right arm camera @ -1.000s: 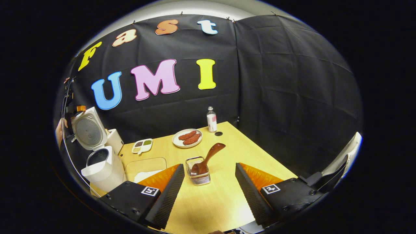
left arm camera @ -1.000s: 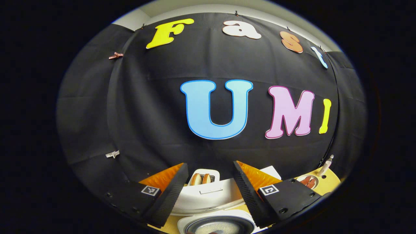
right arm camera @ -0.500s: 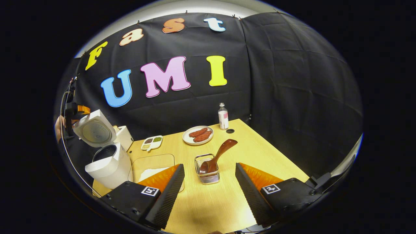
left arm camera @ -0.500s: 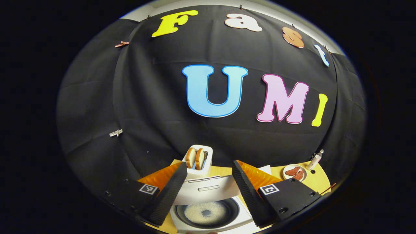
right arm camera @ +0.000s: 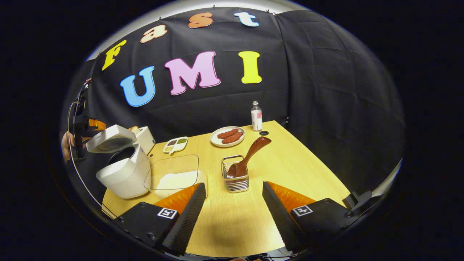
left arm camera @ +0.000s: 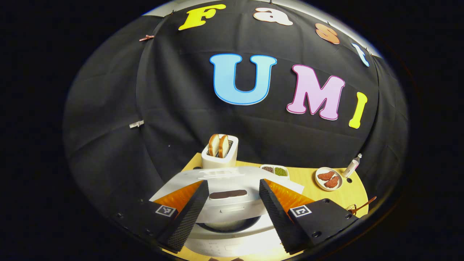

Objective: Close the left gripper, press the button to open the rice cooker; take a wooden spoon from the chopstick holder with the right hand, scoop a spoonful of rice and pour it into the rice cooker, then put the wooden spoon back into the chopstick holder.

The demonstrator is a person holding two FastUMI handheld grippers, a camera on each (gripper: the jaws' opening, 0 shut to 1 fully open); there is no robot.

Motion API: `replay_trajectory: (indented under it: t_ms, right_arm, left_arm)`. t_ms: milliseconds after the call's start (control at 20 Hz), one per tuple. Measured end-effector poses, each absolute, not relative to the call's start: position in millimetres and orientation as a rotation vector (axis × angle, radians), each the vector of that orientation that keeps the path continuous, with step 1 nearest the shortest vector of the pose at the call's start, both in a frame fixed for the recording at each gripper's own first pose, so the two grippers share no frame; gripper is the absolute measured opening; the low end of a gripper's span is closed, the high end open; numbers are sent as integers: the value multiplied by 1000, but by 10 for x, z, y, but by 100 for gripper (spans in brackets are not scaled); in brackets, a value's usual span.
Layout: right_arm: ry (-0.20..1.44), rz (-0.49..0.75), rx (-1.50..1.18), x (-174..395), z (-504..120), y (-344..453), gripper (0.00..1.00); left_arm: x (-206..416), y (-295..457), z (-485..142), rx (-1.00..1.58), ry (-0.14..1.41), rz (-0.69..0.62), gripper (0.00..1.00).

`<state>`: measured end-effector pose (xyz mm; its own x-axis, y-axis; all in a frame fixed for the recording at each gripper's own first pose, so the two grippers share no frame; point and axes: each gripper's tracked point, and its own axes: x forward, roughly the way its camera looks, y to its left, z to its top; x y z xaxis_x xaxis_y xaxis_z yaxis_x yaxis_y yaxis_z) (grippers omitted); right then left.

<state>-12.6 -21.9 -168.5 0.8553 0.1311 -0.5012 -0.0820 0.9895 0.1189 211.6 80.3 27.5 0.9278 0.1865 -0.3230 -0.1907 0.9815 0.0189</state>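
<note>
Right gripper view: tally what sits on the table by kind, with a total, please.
Appliances: 2, the rice cooker and the toaster.
Food dishes: 2, the sectioned dish and the plate.
Rice tray: 1.
Chopstick holder: 1.
Wooden spoon: 1.
Bottle: 1.
Total: 8

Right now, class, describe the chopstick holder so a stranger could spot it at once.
Start at the yellow table. Near its middle, right of the clear rice tray, stands the chopstick holder, a small square wire basket. It alone holds a wooden spoon leaning out of it.
</note>
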Motion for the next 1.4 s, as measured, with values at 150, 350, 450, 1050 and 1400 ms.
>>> replay_trajectory:
  t_ms: [150, 350, 450, 1050, 1400]
  right_arm:
    - [549, 158, 68, -226, -1728, -107, 99]
    - [567, 183, 52, -311, -1804, -81, 99]
    - [582, 185, 62, -327, -1842, -67, 99]
    - [551, 173, 31, -269, -1773, 6, 99]
    - [431, 139, 22, 2, -1315, 115, 99]
  left_arm:
    - [2067, 809, 10, 14, 358, 197, 99]
    - [2032, 793, -327, 29, 383, 207, 98]
    - [1999, 811, -493, 41, 394, 205, 98]
    - [1972, 807, -788, 84, 319, 171, 100]
    - [1536, 559, -85, 100, 102, 130, 98]
